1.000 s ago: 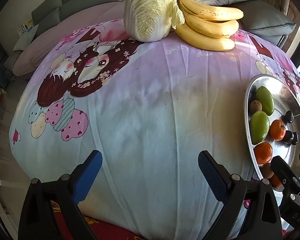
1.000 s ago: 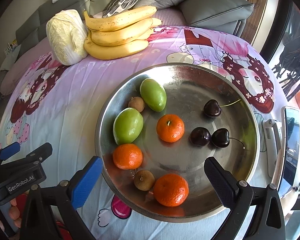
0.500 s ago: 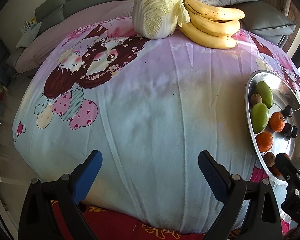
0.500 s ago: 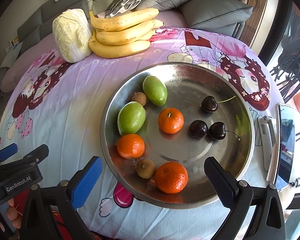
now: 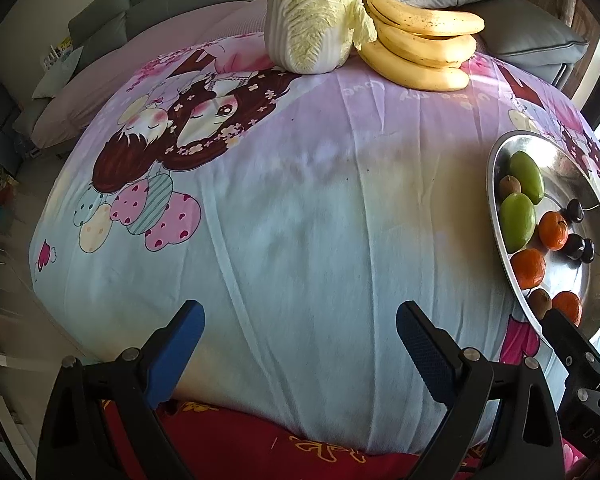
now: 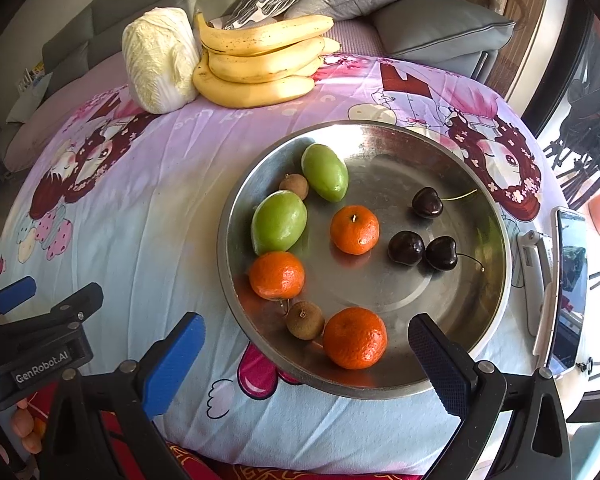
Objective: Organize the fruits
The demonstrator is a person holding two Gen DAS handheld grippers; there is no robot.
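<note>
You held both grippers with jaws spread and empty: the left gripper (image 5: 296, 336) over bare cloth on the worktop (image 5: 300, 220), the right gripper (image 6: 306, 346) at the metal tray (image 6: 496, 216) holding the nearest orange (image 6: 355, 337).

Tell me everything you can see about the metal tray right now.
The metal tray is a round, shallow, shiny steel-looking dish with a raised rim, lying flat on the cartoon-print cloth. It holds three oranges, two green fruits, two small brown fruits and three dark cherries. The open right gripper hovers at its near rim, not touching. A phone lies beside its right edge.
</note>
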